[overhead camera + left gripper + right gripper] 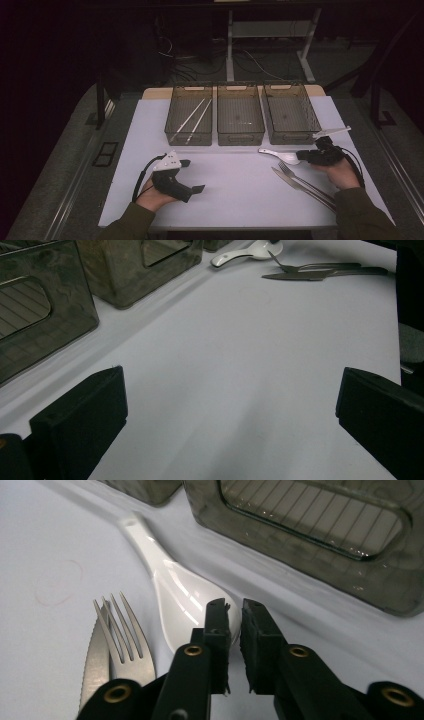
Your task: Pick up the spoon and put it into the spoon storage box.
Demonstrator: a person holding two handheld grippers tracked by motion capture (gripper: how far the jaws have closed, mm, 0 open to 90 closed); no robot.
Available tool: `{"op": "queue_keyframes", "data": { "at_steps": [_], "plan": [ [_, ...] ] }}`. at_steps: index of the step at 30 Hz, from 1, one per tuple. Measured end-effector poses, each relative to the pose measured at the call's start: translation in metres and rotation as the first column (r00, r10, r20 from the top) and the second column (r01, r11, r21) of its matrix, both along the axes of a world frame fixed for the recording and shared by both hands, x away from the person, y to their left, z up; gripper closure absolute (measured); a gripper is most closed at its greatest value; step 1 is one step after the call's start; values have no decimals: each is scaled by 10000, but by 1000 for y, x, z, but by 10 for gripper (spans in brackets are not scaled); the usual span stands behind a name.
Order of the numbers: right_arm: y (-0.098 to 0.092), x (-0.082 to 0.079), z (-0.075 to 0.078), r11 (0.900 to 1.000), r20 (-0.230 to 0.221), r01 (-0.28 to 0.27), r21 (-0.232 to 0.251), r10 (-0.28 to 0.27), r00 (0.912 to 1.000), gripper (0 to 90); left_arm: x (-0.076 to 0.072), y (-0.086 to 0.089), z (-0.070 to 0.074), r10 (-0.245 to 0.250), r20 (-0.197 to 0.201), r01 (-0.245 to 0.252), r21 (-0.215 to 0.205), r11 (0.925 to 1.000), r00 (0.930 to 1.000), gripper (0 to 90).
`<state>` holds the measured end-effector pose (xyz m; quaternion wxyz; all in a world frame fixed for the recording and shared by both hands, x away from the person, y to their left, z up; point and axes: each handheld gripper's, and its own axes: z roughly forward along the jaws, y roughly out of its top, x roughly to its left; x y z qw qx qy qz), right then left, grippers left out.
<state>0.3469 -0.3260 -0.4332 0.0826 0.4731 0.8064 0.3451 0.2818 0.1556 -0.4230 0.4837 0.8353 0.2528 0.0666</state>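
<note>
Two grippers low over the white table point(240, 195). Left gripper point(192, 176) held in the left hand point(155, 196) near the front edge, jaws spread wide, nothing between them, pointing right across bare table. Right gripper point(235, 625) gripped by the right hand point(342, 172), pointing left, jaws nearly together and clamped on the rim of the white spoon's point(170, 595) bowl. Spoon lying flat, long axis left to right in the high view, handle pointing left, just in front of the bins. Fork point(127, 640) and knife point(95, 655) side by side, just nearer than the spoon, tips toward it. Farther back, three dark bins point(240, 116) in a row; two white sticks point(192, 121) slanting in the left one.
</note>
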Motion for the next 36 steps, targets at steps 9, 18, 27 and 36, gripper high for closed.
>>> {"op": "queue_keyframes", "data": {
  "at_steps": [9, 18, 27, 36],
  "plan": [
    [6, 6, -3, 9995, 63, -252, 184, 251, 9997, 604, 0, -1, 0, 12, -32, -12, -28, 10000, 10000, 0],
    [17, 4, -8, 9968, -47, -762, -231, 761, 9971, 564, -1, -1, 0, 14, -34, -14, -5, 10000, 10000, 0],
    [27, -1, -9, 9864, -44, -1474, -724, 1474, 9891, 657, 0, 0, 0, -18, 16, 18, 15, 10000, 10000, 0],
    [29, -4, -6, 9818, 86, -1683, -885, 1697, 9855, 768, -1, -1, 0, -23, 26, 23, 23, 10000, 10000, 0]
  ]
}}
